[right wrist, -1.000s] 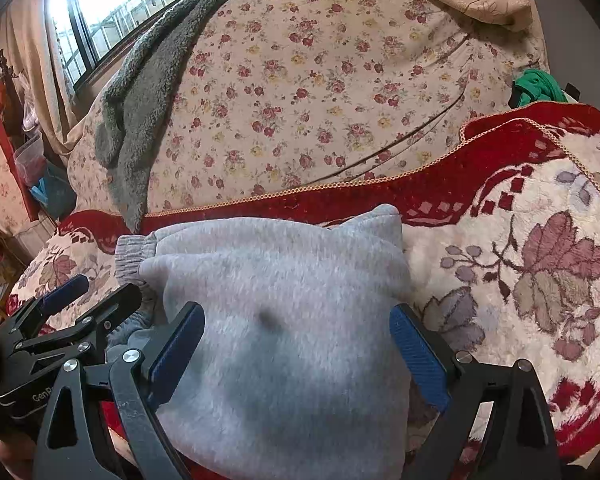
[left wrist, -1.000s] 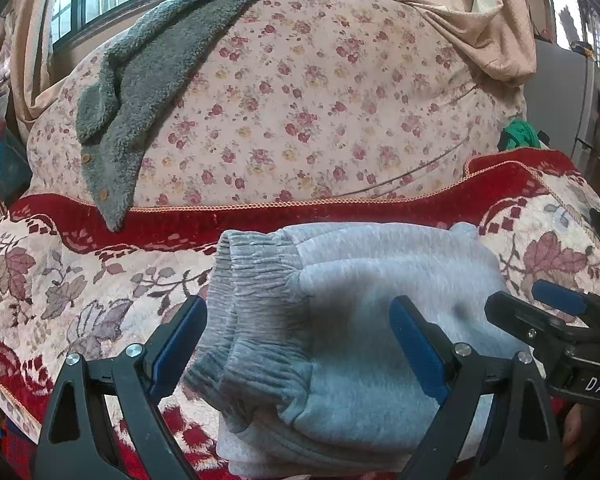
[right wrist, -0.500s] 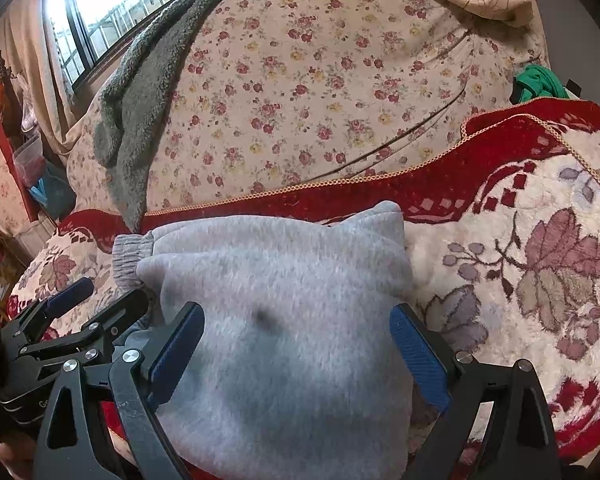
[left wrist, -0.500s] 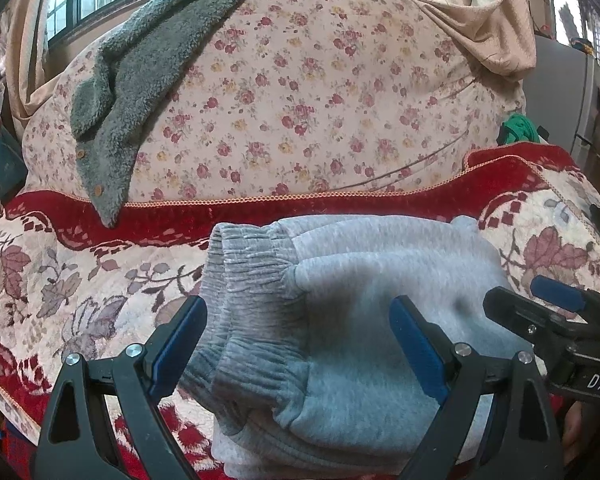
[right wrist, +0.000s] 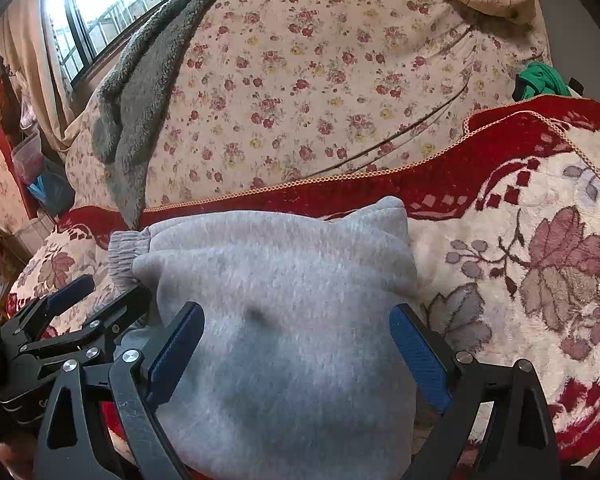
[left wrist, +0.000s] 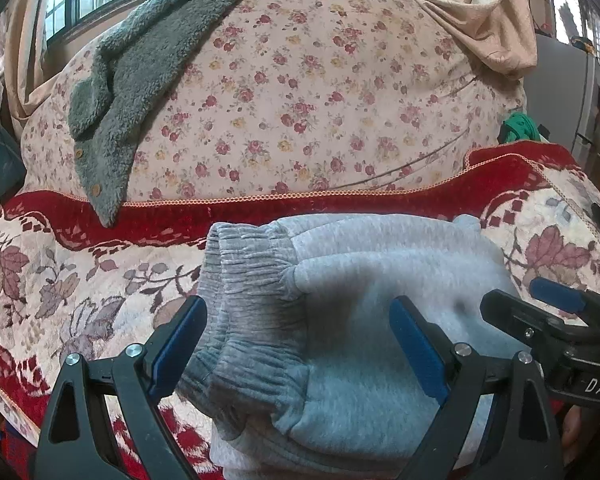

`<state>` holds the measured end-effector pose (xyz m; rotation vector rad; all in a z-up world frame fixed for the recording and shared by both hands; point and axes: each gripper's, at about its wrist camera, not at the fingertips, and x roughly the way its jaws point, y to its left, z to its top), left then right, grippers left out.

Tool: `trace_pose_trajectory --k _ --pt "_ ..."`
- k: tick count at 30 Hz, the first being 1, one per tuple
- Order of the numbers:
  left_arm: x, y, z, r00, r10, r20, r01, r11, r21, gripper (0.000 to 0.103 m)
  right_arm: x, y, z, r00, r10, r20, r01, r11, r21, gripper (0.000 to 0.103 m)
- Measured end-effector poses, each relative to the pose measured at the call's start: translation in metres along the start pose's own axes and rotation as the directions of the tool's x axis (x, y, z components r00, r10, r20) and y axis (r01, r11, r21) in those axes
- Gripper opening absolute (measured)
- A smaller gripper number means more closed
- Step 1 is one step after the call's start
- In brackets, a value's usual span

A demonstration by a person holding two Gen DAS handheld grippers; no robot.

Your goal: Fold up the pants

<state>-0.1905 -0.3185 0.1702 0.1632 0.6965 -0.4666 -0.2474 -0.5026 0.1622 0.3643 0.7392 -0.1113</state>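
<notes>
floral blanket (left wrist: 60, 280) | grey pants (left wrist: 380, 280) folded | both grippers wide, empty | lettering "DAS"

Pants (left wrist: 380, 280): grey fleece cloth, matt, soft nap; cuffs (left wrist: 252, 264) ribbed, gathered knit. Blanket (left wrist: 60, 272) under pants: plush pile, red and cream leaf pattern, woven braid edging. Floral sheet (left wrist: 300, 100): thin smooth printed cotton-like cloth. Grey-green garment (left wrist: 140, 64): shaggy fleece, small wood-look buttons. Left hand-held gripper (left wrist: 298, 344): matt black plastic arms, shiny metal rivets, blue textured pads (left wrist: 416, 350). Right hand-held gripper (right wrist: 296, 348): same finish.
</notes>
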Motion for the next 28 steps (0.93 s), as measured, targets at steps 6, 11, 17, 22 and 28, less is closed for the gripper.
trace_pose_trajectory --k 6,11,17,22,28 --pt "0.001 0.0 0.0 1.0 -0.002 -0.005 0.002 1.0 0.003 0.092 0.0 0.0 0.0 1.0 0.0 -0.001 0.0 1.0 0.0 0.097" --pt "0.002 0.0 0.0 1.0 -0.003 -0.005 0.003 1.0 0.003 0.092 0.002 -0.001 0.0 1.0 0.0 -0.003 0.0 1.0 0.0 0.097" --pt "0.002 -0.001 0.0 1.0 -0.003 -0.005 0.003 1.0 0.006 0.092 0.004 -0.002 -0.001 1.0 0.0 -0.005 0.0 1.0 0.002 0.097" --pt "0.001 -0.002 -0.001 0.999 -0.013 0.034 0.012 1.0 0.023 0.092 0.008 -0.004 -0.004 1.0 0.0 -0.01 0.0 1.0 0.002 0.097" --pt "0.001 0.002 -0.001 0.999 -0.025 0.025 0.024 0.999 0.033 0.092 0.009 -0.007 -0.005 1.0 -0.003 -0.01 0.003 1.0 0.0 0.097"
